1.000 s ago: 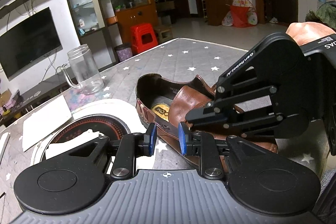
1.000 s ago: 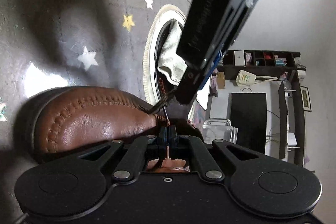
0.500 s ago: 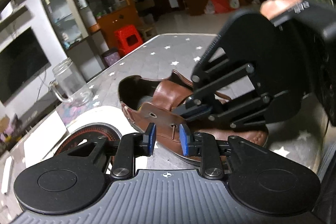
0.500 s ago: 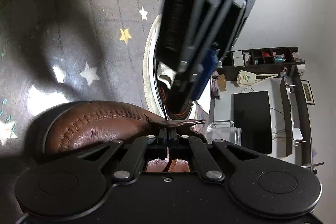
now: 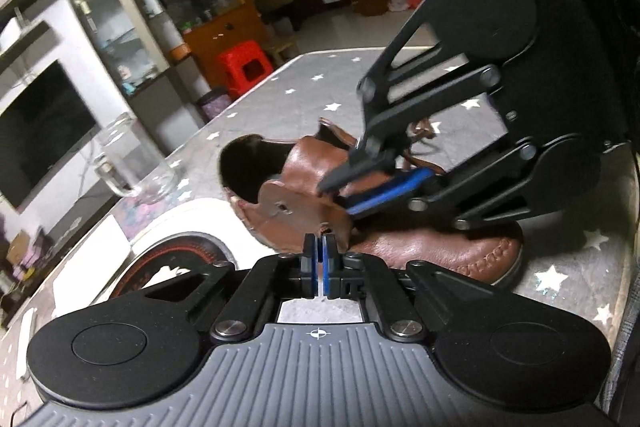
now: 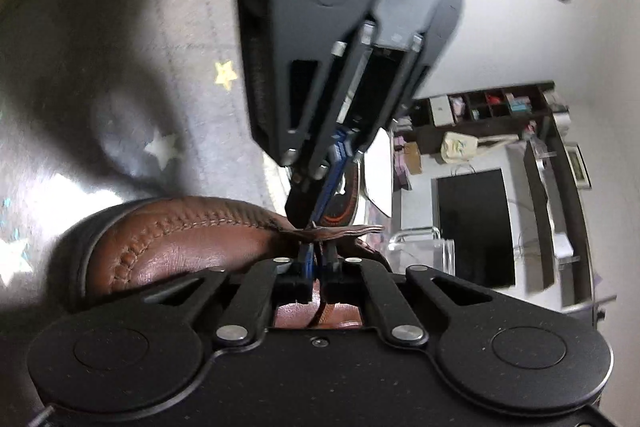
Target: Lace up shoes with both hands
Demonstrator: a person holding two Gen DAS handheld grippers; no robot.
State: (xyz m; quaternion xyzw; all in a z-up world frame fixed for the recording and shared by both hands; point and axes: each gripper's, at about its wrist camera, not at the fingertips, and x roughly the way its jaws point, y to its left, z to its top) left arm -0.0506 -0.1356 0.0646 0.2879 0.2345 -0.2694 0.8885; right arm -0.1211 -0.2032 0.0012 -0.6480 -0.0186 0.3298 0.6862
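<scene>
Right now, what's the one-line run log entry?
left claw: shut at eyelet flap | right claw: opening, lace between | brown leather shoe: on table

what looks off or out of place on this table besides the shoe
A brown leather shoe on a star-print tablecloth is itself odd. Beside it stand an empty glass mug and a round cooktop-like plate with crumpled paper on it. Nothing looks spilled or broken.

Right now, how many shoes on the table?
1. A brown shoe sits mid-table between both tongs, beside the white round plate. A second could be hidden behind the right tongs.
</scene>
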